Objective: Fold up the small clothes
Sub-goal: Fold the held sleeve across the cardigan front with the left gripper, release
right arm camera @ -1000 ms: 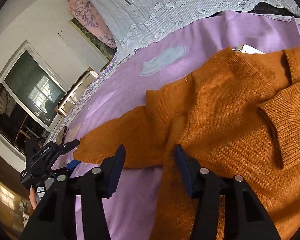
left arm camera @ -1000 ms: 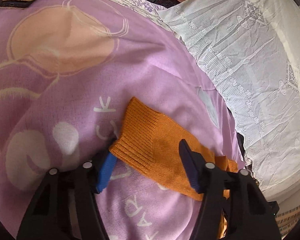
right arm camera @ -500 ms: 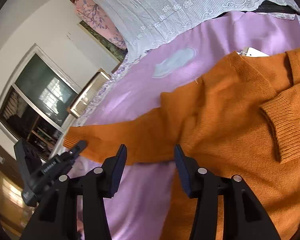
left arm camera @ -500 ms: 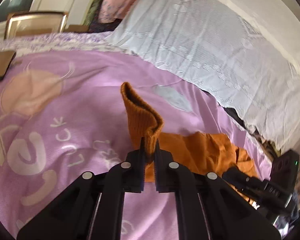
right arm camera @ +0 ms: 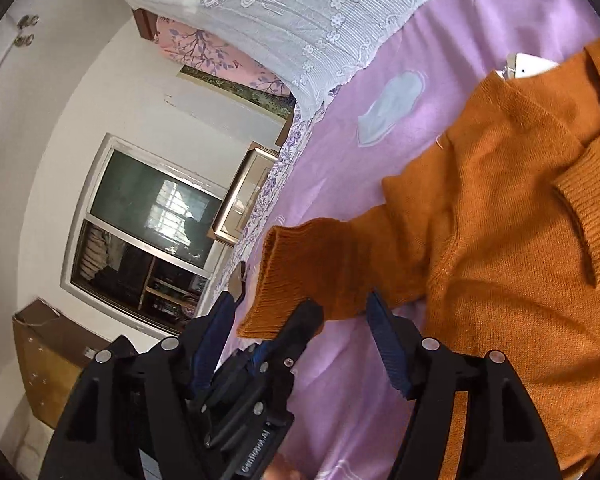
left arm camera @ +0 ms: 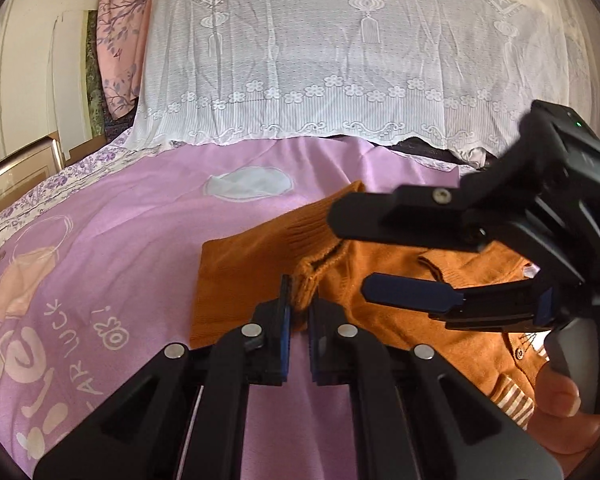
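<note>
Carried across since a second ago: sleeve cuff [left arm camera: 306,280], once flat on the purple bedspread [left arm camera: 112,256], now pinched in the left gripper [left arm camera: 299,312] and held over the orange sweater [right arm camera: 512,248]. Left jaws clamped tight on the cuff's ribbed edge. Right gripper [right arm camera: 300,344] hovering just beside, jaws opening, nothing pressed between the pads. Sweater body spread on the bed below a white lace cover [left arm camera: 340,52].
</note>
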`<state>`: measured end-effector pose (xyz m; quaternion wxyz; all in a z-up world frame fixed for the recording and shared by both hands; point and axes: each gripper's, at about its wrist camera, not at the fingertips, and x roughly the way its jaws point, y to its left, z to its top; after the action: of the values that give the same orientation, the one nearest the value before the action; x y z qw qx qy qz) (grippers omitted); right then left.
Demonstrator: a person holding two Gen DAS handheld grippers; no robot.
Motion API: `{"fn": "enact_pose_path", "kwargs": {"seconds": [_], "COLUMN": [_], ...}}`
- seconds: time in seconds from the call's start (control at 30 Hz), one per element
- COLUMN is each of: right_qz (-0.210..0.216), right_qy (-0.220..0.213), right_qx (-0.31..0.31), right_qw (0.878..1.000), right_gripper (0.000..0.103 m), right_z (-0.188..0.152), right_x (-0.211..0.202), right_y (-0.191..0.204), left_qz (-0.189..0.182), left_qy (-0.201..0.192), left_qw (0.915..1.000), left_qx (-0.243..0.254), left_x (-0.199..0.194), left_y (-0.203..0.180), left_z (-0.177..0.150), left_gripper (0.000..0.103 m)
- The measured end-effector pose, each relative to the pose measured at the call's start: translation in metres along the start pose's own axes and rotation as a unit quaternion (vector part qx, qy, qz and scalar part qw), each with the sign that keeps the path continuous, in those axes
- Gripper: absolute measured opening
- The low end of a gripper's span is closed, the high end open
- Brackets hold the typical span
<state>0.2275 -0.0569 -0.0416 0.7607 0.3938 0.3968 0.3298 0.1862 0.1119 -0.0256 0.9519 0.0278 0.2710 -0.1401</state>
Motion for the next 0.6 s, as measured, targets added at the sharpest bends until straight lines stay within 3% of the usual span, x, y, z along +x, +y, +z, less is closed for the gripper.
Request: {"fn": "enact_pose_path", "kwargs": {"seconds": [0.1, 0.17, 0.27, 0.37, 0.6], "right_qz": [0.019, 0.009, -0.016, -0.022, -0.048], "right_qy": [-0.003, -0.006, -0.008, -0.013, -0.037], "right_qx": [0.02, 0.021, 0.016, 0.009, -0.022], "right_qw": [1.0, 1.0, 1.0, 1.0, 0.998], "right_gripper": [0.069, 0.067, 0.03, 0.011, 0.008], "right_z": [0.003, 0.003, 0.005, 0.011, 0.035], "right_x": [-0.007, -0.011, -0.014, -0.023, -0.067], "right_y": [-0.004, -0.004, -0.01, -0.017, -0.032], "left_qz": [0.003, 0.001, -0.004, -0.003, -0.014], "left_qy": [0.006, 0.009, 0.012, 0.022, 0.035], "left_qw": [0.9997, 0.9996, 0.9994, 0.9989, 0.9957], "left_qx": [0.022, 0.027, 0.031, 0.041, 0.085], "left_x": [0.004, 0.006, 0.008, 0.016, 0.036], "left_y": [-0.018, -0.025, -0.035, -0.049, -0.096], "left_z": [-0.001, 0.0, 0.004, 0.009, 0.028], "left_gripper": [0.006, 0.006, 0.006, 0.006, 0.006]}}
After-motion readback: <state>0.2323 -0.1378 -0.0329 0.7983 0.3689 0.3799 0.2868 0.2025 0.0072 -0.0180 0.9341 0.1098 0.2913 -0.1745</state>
